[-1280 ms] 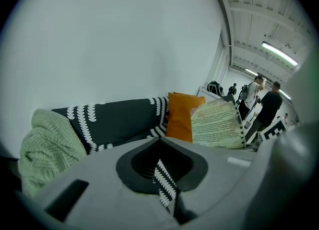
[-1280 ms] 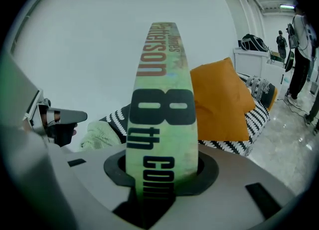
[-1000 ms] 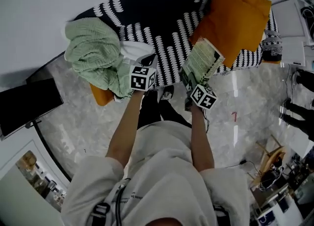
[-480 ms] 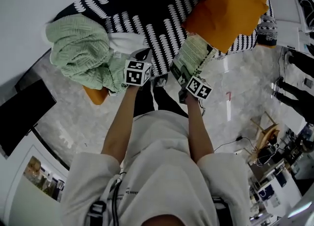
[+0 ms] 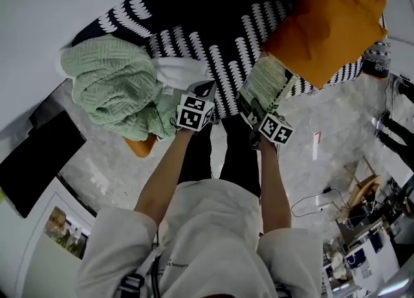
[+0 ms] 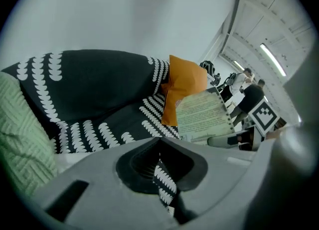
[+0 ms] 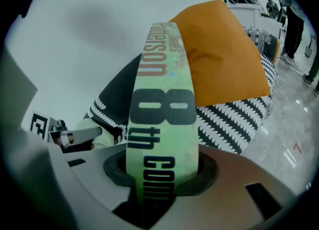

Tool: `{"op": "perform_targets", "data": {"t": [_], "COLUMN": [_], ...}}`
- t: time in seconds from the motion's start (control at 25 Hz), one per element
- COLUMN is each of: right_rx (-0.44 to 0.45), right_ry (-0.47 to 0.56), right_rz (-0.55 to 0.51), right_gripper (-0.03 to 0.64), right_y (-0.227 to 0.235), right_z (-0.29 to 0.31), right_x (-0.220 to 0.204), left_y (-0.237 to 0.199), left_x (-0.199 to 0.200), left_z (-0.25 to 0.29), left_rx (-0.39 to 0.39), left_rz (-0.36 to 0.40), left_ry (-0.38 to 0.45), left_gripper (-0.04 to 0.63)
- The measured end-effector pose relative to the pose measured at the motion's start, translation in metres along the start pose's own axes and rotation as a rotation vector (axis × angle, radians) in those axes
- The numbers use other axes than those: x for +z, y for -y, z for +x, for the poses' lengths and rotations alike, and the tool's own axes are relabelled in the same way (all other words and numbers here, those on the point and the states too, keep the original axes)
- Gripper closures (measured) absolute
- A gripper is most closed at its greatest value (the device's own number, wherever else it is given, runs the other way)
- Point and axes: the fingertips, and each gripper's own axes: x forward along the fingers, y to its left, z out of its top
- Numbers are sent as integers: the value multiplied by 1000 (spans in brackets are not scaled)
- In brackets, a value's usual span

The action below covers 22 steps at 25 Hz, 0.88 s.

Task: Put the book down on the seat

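Note:
A green paperback book [image 5: 268, 83] stands on edge over the front of the black sofa with white scallop print [image 5: 213, 38]. My right gripper [image 5: 254, 106] is shut on the book's lower end. The spine [image 7: 162, 119] rises straight out of the jaws in the right gripper view. An orange cushion [image 5: 330, 25] leans on the sofa just right of the book. My left gripper [image 5: 203, 91] hangs beside the book, left of it, over the seat's front edge. Its jaws stand together with only a thin slit and hold nothing [image 6: 159, 171]. From the left gripper view the book's back cover [image 6: 204, 114] shows ahead to the right.
A green knit blanket [image 5: 113, 83] is heaped on the sofa's left end over a white cloth [image 5: 174, 67]. A black screen [image 5: 39, 161] lies at the far left. A cable [image 5: 310, 203] and a wooden stool [image 5: 362, 183] sit on the marble floor at right, where people stand [image 5: 394, 128].
Both grippers have sunk toward the sofa's front edge, the right one carrying the book down with it. The book still stands in the right jaws.

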Motion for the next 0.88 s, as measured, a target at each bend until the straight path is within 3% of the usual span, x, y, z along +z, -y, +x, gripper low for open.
{"op": "perform_targets", "data": {"t": [0.16,0.48,0.88], "right_rx": [147,243,432], "right_ry": [-54,-158,-159], "right_rz": [6,73,173], "right_gripper": [456,457,457], "right_y": [-4,5,-21], "right_z": [33,104,173], "right_x": [-3,-35,-20], "left_y": [-22,-76,-97], "left_x": [-15,-41,-57], "left_z": [28,65,109], "left_rx": [4,60,40], "left_rz": [31,-6,19], "left_ry": [-46,-100,-106], "left_gripper": [589,589,589]}}
